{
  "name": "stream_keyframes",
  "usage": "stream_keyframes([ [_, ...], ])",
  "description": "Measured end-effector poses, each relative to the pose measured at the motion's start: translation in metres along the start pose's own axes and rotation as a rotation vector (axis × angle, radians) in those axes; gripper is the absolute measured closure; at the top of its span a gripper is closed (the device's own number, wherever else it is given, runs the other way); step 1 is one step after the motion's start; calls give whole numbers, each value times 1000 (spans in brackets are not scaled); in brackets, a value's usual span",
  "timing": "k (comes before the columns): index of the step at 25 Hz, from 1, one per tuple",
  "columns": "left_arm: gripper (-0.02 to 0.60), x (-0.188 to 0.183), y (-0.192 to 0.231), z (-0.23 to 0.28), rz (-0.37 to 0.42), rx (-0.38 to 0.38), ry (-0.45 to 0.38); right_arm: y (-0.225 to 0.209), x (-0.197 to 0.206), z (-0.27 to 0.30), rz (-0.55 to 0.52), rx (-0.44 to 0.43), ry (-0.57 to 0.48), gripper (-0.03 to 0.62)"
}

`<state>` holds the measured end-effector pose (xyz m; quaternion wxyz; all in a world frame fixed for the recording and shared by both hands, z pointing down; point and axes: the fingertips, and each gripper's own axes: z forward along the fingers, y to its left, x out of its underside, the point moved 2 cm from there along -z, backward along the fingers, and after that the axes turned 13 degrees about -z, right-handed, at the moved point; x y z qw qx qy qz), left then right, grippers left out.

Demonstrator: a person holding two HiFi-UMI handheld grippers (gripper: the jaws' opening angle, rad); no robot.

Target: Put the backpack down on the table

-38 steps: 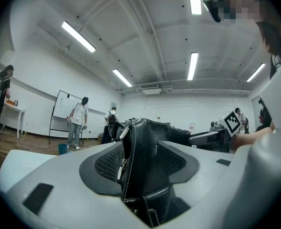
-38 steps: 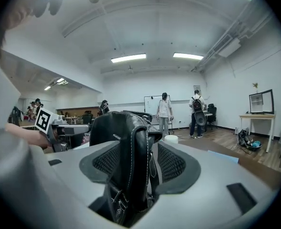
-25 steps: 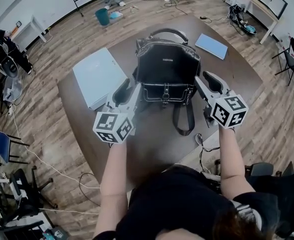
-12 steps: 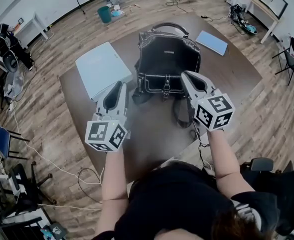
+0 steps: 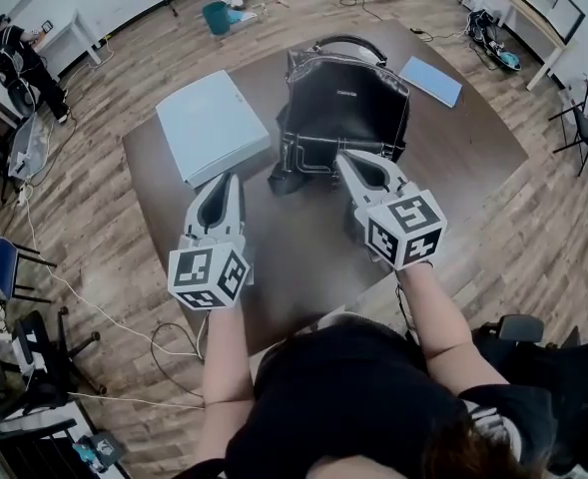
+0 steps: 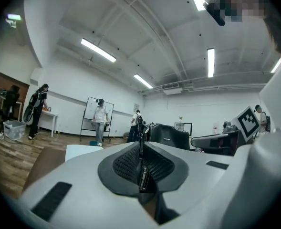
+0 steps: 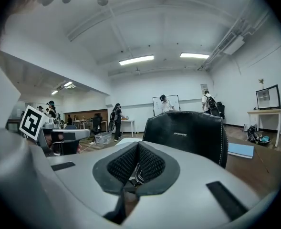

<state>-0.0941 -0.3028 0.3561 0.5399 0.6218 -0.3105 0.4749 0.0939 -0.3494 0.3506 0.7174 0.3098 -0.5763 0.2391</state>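
The black leather backpack (image 5: 345, 100) stands upright on the brown table (image 5: 298, 242), its top handle at the far side. Both grippers hang over the table short of the bag and touch nothing. My left gripper (image 5: 228, 180) is shut and empty, off the bag's near left corner. My right gripper (image 5: 344, 158) is also shut and empty, just in front of the bag's lower edge. In the left gripper view the backpack (image 6: 168, 136) shows beyond the closed left gripper (image 6: 141, 147). In the right gripper view the backpack (image 7: 192, 131) fills the middle behind the closed right gripper (image 7: 137, 152).
A flat white box (image 5: 212, 126) lies on the table left of the bag. A light blue folder (image 5: 431, 80) lies at the far right corner. People stand by a whiteboard (image 6: 98, 114) across the room. Chairs and cables ring the table.
Both grippers let go of the backpack's sides, drew back toward the person and shut. The backpack stays standing on the table.
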Motion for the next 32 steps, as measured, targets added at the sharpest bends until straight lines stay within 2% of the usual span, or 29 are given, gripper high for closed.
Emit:
stream_keyframes([
  [11, 532, 15, 19, -19, -13, -84, 32, 6, 11, 3, 86, -6, 12, 577],
  [32, 532, 20, 18, -25, -24, -80, 54, 18, 16, 13, 88, -62, 32, 577],
])
